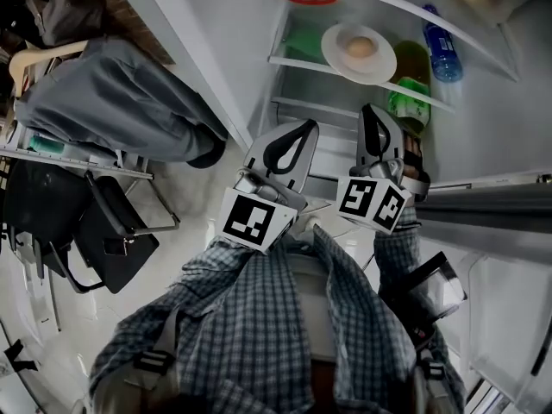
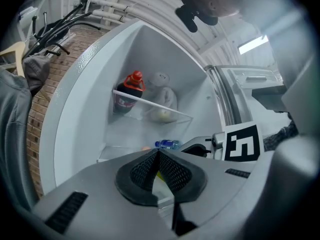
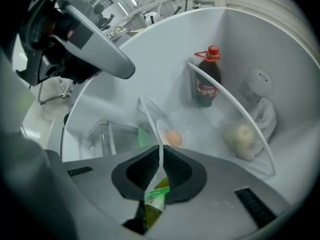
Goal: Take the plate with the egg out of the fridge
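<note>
Deep in the open fridge [image 1: 226,50], on the glass shelf [image 1: 302,64] at the far middle: the plate [image 1: 380,67], with the egg [image 1: 360,47] at its centre. No contact with either claw. Just right of the plate on that same shelf, a green bottle [image 1: 412,93]; farther right again, a blue bottle [image 1: 442,54]. One shelf up, a dark bottle [image 3: 206,84] with a red cap and handle, and right of it a clear bag [image 3: 245,136] around something pale and round.

On the near side of the shelf, well short of the plate: the left claw [image 1: 308,128], down and to the left of it, tips pressed together, nothing between them. Beside it on the right, the right claw [image 1: 367,112], nearer the shelf edge, just below the green bottle and to the near right of the plate. Drawn narrow as well, the pads [image 3: 177,169] all but touching; through the hairline slit between them, a sliver of shelf edge and green bottle label, but nothing gripped. Behind both claws, checked sleeves [image 1: 397,248].

Left of the fridge, out on the floor: a black chair [image 1: 116,235], and farther off a grey garment [image 1: 112,102] on a pale hanger [image 1: 39,59].
</note>
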The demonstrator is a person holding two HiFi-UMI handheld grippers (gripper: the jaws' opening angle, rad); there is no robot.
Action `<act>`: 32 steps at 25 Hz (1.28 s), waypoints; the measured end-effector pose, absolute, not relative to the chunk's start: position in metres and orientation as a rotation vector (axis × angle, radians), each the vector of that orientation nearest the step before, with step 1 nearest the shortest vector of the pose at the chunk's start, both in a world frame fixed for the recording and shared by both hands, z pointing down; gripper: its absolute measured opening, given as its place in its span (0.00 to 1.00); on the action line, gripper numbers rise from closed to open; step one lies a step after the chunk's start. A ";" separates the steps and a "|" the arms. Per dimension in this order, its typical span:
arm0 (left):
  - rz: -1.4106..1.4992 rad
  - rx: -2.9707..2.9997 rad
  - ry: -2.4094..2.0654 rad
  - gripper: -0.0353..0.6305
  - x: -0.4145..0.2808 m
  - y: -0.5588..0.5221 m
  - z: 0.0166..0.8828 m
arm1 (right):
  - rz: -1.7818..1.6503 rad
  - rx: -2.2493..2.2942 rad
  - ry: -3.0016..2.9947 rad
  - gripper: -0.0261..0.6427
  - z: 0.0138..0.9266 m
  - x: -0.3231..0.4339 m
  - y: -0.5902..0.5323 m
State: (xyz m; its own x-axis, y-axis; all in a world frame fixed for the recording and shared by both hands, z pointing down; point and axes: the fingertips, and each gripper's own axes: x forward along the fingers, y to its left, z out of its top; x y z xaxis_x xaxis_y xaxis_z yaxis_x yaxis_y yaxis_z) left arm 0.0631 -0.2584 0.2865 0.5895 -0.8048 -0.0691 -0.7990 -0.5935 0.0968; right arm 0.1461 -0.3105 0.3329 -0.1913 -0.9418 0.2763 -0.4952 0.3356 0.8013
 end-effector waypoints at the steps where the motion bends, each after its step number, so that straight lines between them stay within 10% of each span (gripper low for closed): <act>1: -0.163 2.748 -1.398 0.06 0.063 -0.259 0.286 | -0.740 1.261 -1.807 0.05 0.333 0.146 -0.315; 11: -0.165 2.716 -1.457 0.06 0.062 -0.262 0.285 | -0.878 1.085 -1.699 0.17 0.344 0.144 -0.347; 32: -0.165 2.673 -1.532 0.06 0.060 -0.263 0.286 | -1.050 1.038 -1.552 0.07 0.344 0.142 -0.365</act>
